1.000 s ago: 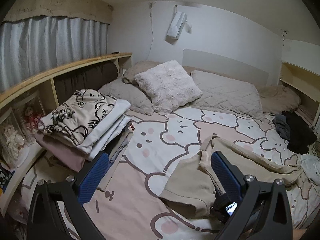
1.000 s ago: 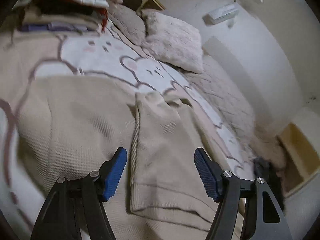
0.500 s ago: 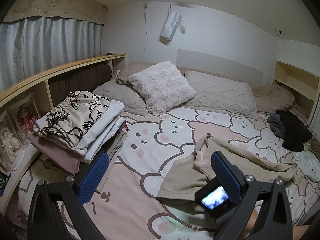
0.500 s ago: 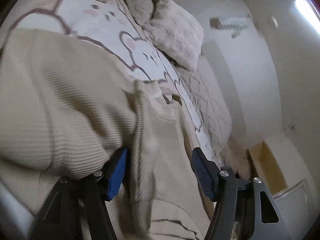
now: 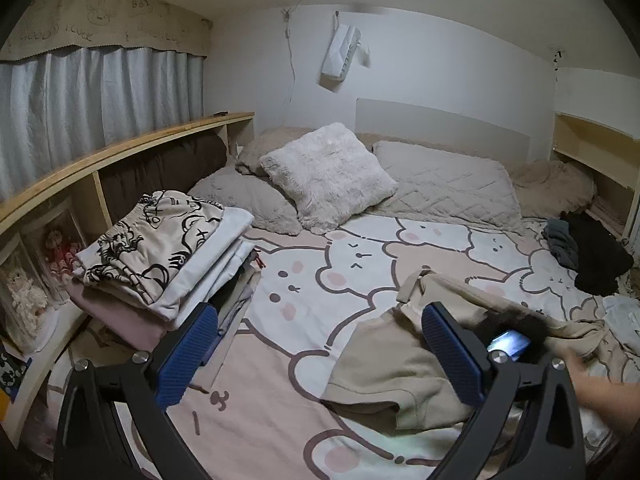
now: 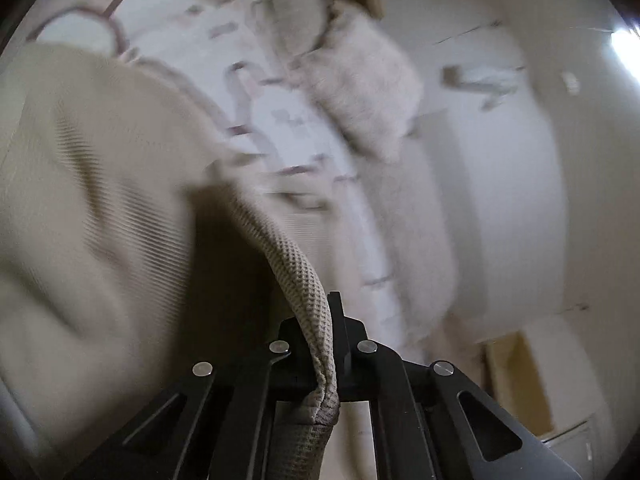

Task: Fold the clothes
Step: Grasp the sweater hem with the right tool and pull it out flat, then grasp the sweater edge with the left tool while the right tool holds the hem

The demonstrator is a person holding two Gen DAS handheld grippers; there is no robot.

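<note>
The right gripper [image 6: 320,344] is clamped tight on a rolled edge of the beige shirt [image 6: 92,200], which rises from between its closed jaws and spreads away to the left. Most of that view is smeared by blur, so the bed behind the cloth is hard to read, though a pale pillow [image 6: 360,92] can probably be made out at the top.

The left gripper [image 5: 320,352] hangs wide open over the bed [image 5: 328,276], gripping nothing. From its camera the beige shirt [image 5: 384,372] lies crumpled on the bear-print cover, partly hidden behind the right-hand finger. The right gripper [image 5: 516,340] shows there only as a dark blur on the cloth. A stack of folded clothes [image 5: 160,252] sits at the left.
</note>
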